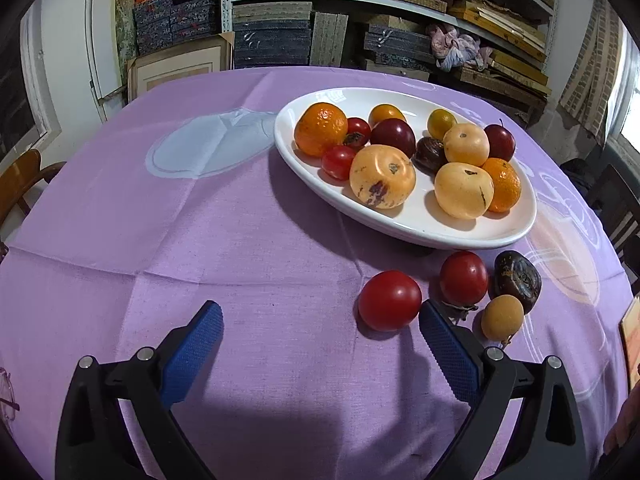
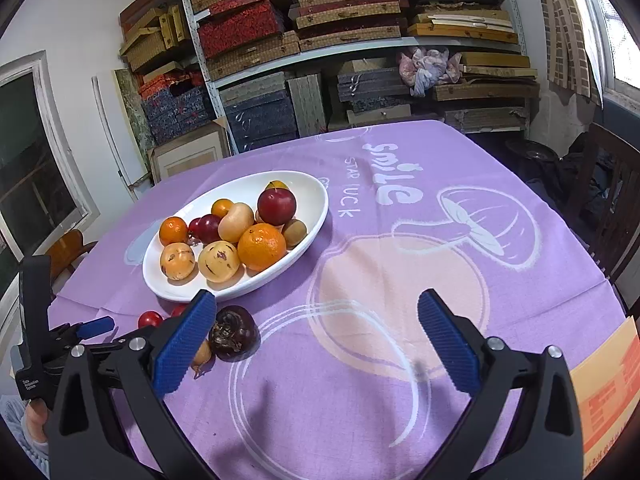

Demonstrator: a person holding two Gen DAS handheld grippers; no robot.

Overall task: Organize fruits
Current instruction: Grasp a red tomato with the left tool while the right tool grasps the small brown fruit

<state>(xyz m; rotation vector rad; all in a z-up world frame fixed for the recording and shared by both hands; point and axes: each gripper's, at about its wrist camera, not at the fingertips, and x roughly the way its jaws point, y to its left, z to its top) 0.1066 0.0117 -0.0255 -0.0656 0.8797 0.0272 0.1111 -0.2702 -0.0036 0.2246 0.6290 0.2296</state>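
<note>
A white oval plate [image 1: 404, 230] [image 2: 160, 280] holds several fruits: oranges, pale yellow melons, dark plums, small tomatoes. On the purple cloth in front of it lie two red tomatoes [image 1: 389, 301] [image 1: 464, 278], a dark purple fruit [image 1: 517, 281] [image 2: 233, 333] and a small tan fruit [image 1: 502, 317]. My left gripper [image 1: 320, 340] is open, its right finger just beside the nearer tomato. My right gripper [image 2: 316, 340] is open over bare cloth, with the dark fruit just right of its left finger. The left gripper [image 2: 94, 327] also shows in the right wrist view, at the left edge.
Shelves of stacked boxes [image 2: 340, 40] stand behind the table. A wooden chair [image 1: 20, 180] sits at the left, a dark chair [image 2: 616, 216] at the right. An orange printed card [image 2: 612, 396] lies on the cloth's near right edge.
</note>
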